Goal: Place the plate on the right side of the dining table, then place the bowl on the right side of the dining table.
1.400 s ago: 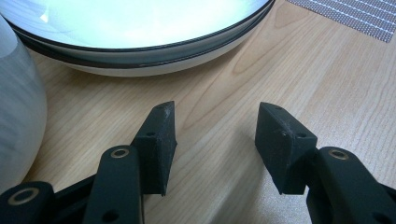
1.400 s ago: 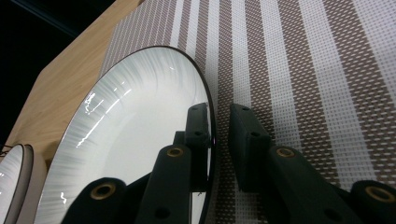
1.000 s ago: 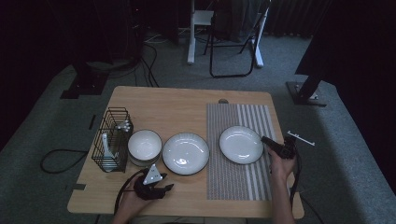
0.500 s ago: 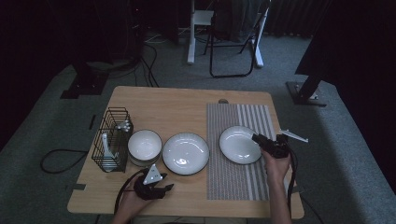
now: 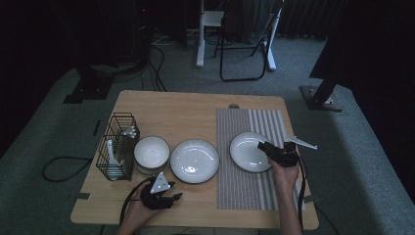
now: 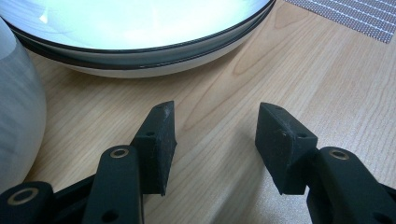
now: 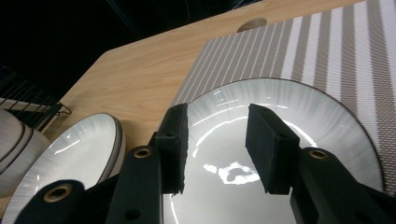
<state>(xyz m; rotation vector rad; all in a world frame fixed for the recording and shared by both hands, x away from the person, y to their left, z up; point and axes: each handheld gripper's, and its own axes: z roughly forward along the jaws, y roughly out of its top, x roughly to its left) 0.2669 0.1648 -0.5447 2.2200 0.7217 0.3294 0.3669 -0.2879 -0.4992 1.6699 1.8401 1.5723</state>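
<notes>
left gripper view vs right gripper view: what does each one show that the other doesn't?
Left gripper view: the bowl's side at the left edge and open jaws over bare tabletop. Right gripper view: the plate on the striped mat, the wire basket's corner, and the right gripper, jaws open with nothing between them, above that plate. Both: the middle plate and the mat.

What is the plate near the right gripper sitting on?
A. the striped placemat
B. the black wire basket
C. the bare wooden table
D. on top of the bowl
A. In the high view the plate by the right gripper lies on the striped placemat, with stripes showing around its rim; the other plate sits on bare wood.
</notes>
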